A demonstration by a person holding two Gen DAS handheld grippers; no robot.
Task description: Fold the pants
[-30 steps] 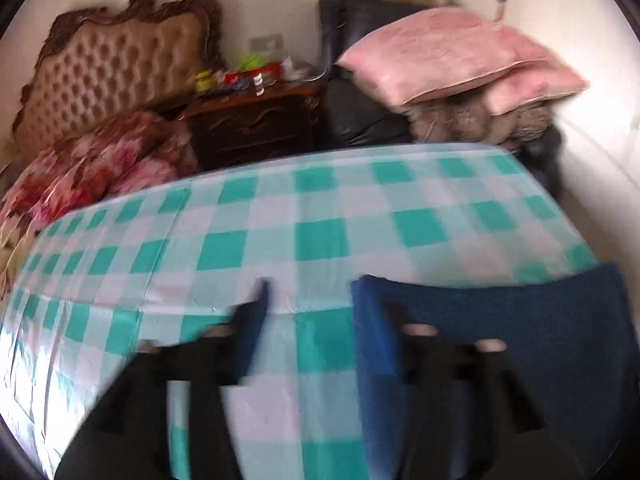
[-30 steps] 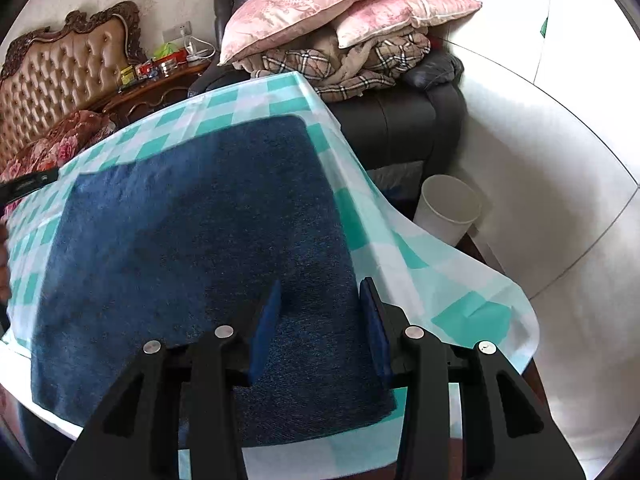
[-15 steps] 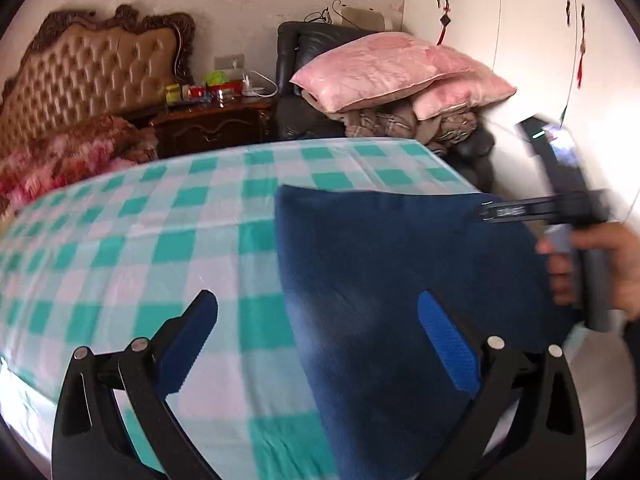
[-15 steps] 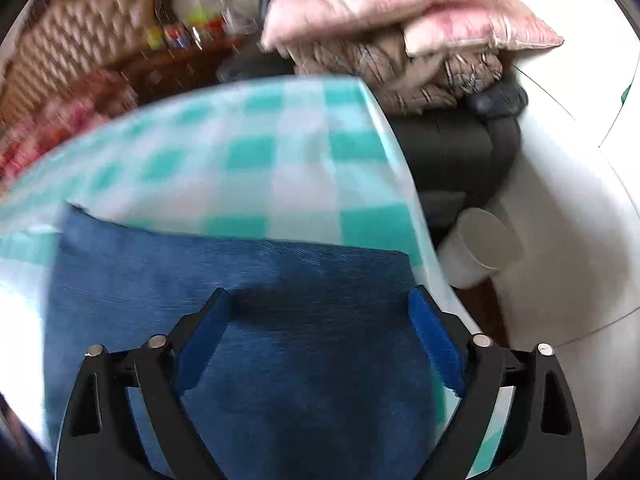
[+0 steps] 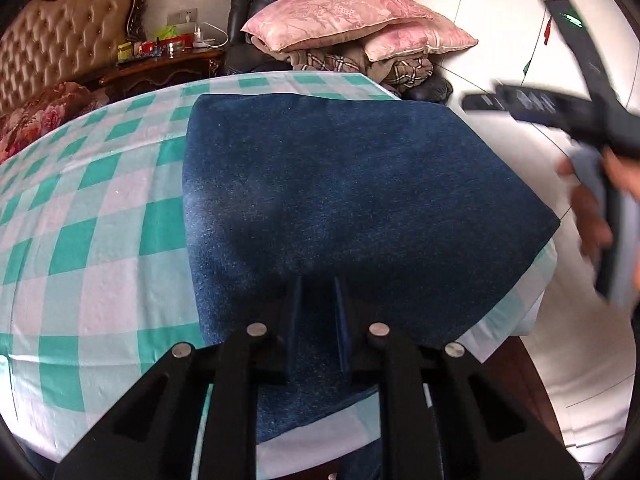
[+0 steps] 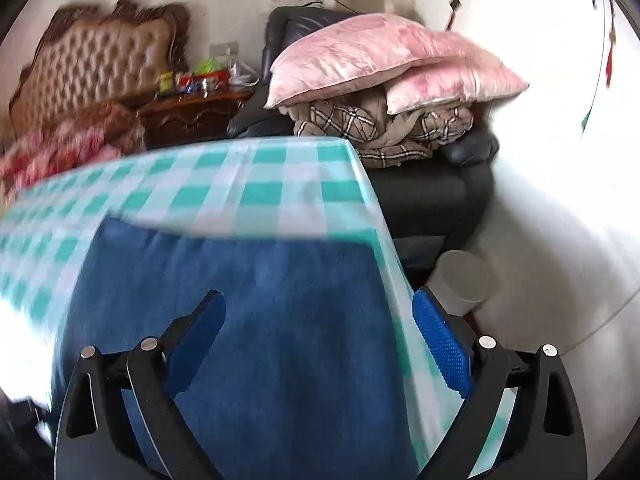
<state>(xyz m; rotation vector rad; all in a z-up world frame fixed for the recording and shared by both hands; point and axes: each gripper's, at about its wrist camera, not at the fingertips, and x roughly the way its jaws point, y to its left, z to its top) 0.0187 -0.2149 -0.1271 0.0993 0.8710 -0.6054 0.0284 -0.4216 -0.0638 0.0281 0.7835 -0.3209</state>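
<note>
Between the left gripper's [image 5: 316, 300] nearly closed jaws: a pinch of the folded blue denim pants [image 5: 340, 184]. Jaws just closed down on it; the fabric bunches in the narrow gap, so it reads as a clenched grasp on the near part of the fold.

Pants look: dark blue denim, folded into a flat, roughly rectangular slab, surface smooth, small pucker right at the pads. They lie on the teal-and-white checked tablecloth [image 5: 92, 208], ahead of the left jaws and spreading to both sides.

Right gripper [image 6: 320, 332] jaws stand wide apart, released, hovering over the same pants [image 6: 280, 340]; nothing pressed between the pads. View is motion-blurred.

Edges: right of the left jaws the denim reaches the table's right edge, one corner overhanging it. Near edge of the fold lies close to the table's near edge, below the jaws. Left of the jaws and beyond the fold's far edge, bare cloth. Past the right pad of the right gripper, cloth drops off; white bin [image 6: 464, 276] on the floor below.
</note>
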